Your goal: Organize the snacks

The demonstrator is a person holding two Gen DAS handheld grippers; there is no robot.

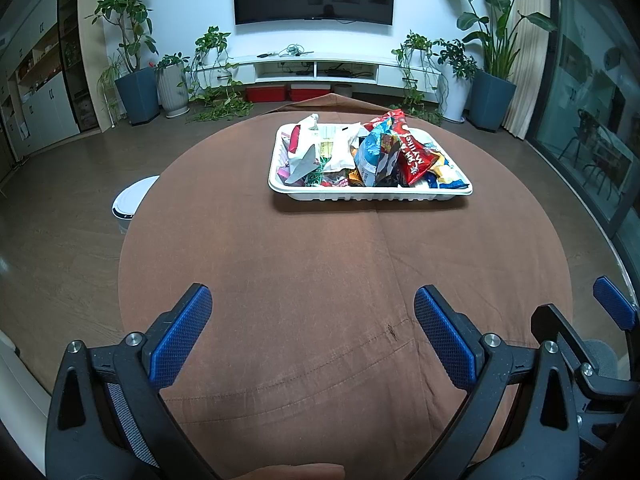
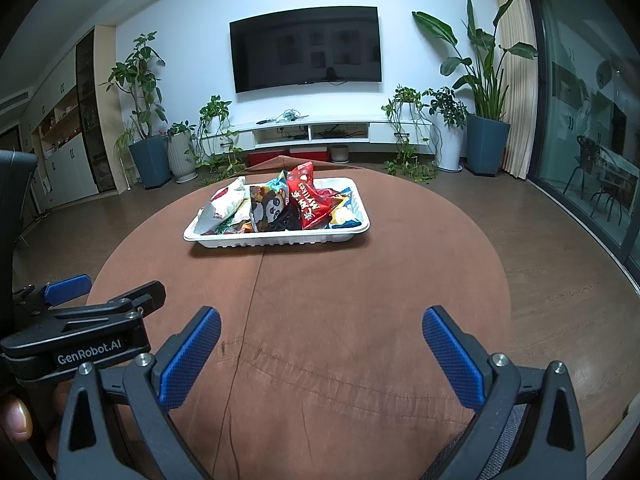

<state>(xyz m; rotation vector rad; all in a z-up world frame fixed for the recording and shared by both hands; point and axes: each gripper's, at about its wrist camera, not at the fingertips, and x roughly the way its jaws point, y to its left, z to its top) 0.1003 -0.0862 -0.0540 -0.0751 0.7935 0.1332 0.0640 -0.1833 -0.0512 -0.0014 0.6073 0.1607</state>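
A white plastic tray (image 1: 376,195) (image 2: 276,241) stands on the far half of a round table with a brown cloth (image 1: 320,280) (image 2: 320,300). Several snack bags are heaped in the tray, among them a red bag (image 1: 414,156) (image 2: 310,204), a blue bag (image 1: 374,152), a panda bag (image 2: 268,212) and a white bag (image 1: 308,148) (image 2: 224,204). My left gripper (image 1: 312,308) is open and empty over the near part of the cloth. My right gripper (image 2: 322,328) is open and empty beside it, well short of the tray. Each gripper shows at the edge of the other's view.
A white round bin (image 1: 130,200) stands on the floor left of the table. A TV (image 2: 304,48), a low white cabinet (image 2: 320,132) and potted plants (image 2: 486,136) line the far wall. Glass doors (image 2: 592,120) are on the right.
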